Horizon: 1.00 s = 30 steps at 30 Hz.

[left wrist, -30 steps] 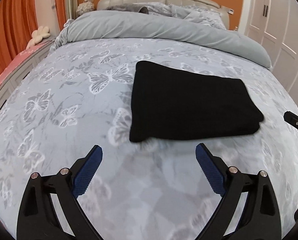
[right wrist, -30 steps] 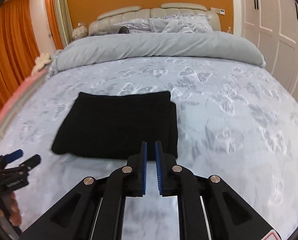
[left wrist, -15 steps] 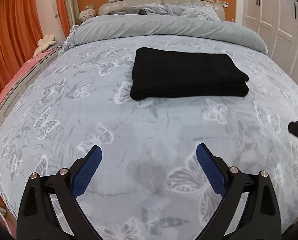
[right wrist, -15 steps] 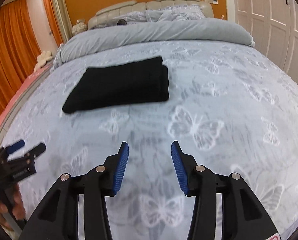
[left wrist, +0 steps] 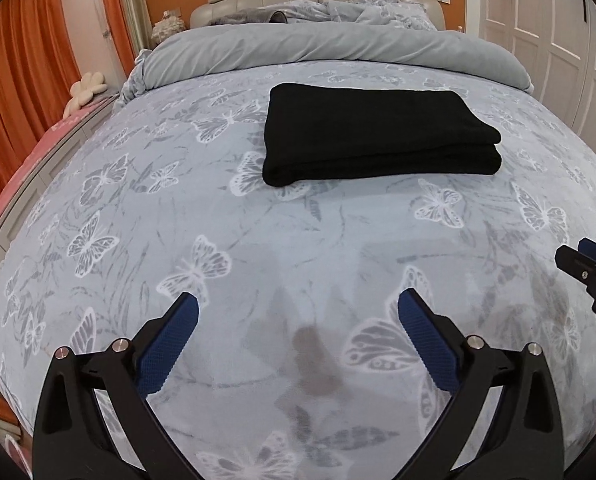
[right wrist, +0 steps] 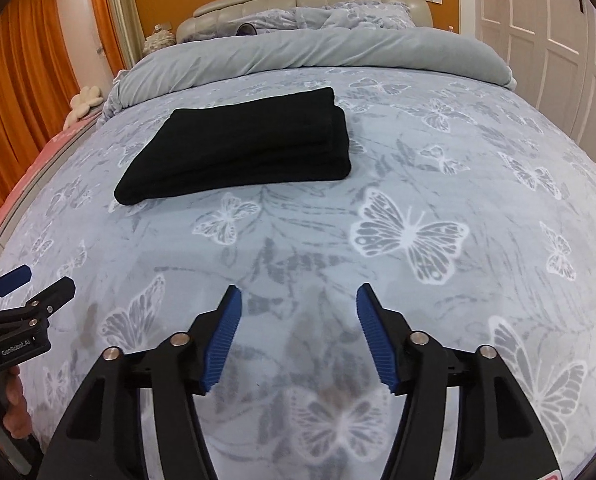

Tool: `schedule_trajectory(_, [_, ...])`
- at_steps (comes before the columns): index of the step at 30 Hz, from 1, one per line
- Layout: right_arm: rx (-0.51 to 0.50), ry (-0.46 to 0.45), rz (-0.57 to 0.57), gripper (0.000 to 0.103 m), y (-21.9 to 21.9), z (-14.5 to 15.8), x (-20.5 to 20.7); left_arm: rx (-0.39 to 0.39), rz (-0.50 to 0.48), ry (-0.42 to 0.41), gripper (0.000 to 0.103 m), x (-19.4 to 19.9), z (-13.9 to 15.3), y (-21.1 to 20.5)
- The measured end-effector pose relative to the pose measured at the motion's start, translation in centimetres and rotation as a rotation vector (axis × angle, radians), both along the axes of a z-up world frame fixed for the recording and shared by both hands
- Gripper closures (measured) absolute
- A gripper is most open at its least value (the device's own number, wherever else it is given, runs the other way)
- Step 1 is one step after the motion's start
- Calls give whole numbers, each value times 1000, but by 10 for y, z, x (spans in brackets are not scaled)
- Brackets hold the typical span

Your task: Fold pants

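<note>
Both tongs [left wrist: 298,312] [right wrist: 299,306] gape, well short of folded pants [left wrist: 377,136].

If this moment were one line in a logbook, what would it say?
pants: folded, lying on bed | left gripper: open, holding nothing | right gripper: open, holding nothing | both apart from pants
</note>
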State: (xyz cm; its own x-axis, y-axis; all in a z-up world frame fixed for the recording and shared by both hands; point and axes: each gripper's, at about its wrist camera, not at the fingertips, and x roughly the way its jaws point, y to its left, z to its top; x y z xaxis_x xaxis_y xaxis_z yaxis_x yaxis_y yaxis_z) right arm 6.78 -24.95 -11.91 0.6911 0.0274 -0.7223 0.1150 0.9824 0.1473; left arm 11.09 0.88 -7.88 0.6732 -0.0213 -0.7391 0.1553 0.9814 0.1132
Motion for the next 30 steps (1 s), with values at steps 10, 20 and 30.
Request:
schedule_trajectory(10, [25, -36, -31, 30, 0, 12, -1, -17, 34, 1, 5, 6, 1, 7])
schedule_trajectory(20, [44, -51, -58, 28, -7, 18, -8, -13, 30, -40, 5, -3, 8, 3])
schedule_trajectory(30, [26, -63, -43, 28, 5, 20, -7, -10, 25, -51, 5, -9, 8, 3])
